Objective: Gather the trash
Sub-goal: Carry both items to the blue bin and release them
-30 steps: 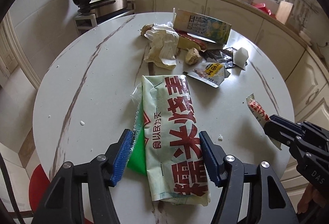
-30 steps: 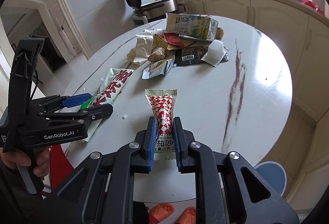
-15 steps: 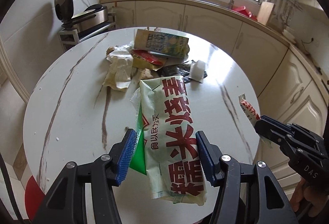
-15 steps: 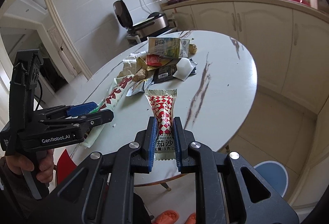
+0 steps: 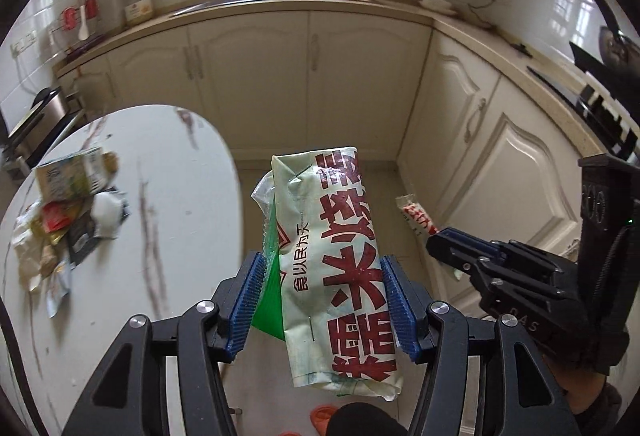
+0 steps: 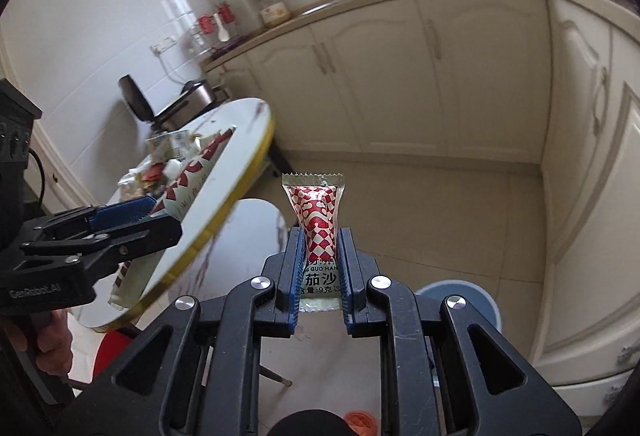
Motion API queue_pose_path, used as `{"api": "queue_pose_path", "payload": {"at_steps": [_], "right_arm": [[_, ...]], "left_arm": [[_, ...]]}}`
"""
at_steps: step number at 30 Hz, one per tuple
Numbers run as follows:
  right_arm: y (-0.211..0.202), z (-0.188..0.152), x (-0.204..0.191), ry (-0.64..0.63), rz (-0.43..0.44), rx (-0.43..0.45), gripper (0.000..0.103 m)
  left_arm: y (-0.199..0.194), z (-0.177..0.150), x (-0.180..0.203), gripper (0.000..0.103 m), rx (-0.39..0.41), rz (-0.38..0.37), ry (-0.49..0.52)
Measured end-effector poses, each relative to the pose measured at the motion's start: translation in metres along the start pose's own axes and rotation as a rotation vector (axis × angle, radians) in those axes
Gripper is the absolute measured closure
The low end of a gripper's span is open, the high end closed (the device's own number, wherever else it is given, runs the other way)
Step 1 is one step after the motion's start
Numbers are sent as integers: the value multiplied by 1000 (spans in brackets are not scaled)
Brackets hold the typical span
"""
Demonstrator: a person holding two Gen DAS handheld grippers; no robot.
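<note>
A large pale wrapper with red lettering is being held across its width by the left gripper, the fingers being pressed against both long edges so that the limp film is kept from folding. A small red-checked sauce packet is being pinched near its lower end by the right gripper, the fingers being kept narrow on it and the top left standing upright. Both pieces are being carried in the air over the kitchen floor, off the round worktop, probably toward a bin that is not being shown. More trash is being left piled on the worktop, apparently for later trips.
</note>
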State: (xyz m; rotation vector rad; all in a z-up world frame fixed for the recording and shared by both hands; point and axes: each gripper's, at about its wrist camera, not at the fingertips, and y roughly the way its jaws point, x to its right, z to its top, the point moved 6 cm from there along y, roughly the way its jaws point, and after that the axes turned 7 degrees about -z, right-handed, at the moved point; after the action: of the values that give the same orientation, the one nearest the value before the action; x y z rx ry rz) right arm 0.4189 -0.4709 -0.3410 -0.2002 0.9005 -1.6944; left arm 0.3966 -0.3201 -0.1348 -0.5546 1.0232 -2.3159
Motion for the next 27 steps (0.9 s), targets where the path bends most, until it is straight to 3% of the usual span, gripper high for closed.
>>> {"api": "queue_pose_path", "payload": {"at_steps": [8, 10, 12, 18, 21, 27], "right_arm": [[52, -23, 84, 157, -60, -72, 82], [64, -28, 102, 209, -62, -92, 76], [74, -35, 118, 244, -72, -112, 63], [73, -39, 154, 290, -188, -107, 46], [67, -39, 164, 298, -214, -97, 44], [57, -34, 163, 279, -246, -74, 40]], "left_arm": [[115, 8, 28, 48, -171, -55, 59], [144, 5, 27, 48, -216, -61, 59], [170, 2, 25, 48, -258, -70, 61], [242, -5, 27, 47, -359, -76, 74], [267, -7, 31, 41, -389, -68, 102], [281, -1, 38, 38, -384, -50, 124]]}}
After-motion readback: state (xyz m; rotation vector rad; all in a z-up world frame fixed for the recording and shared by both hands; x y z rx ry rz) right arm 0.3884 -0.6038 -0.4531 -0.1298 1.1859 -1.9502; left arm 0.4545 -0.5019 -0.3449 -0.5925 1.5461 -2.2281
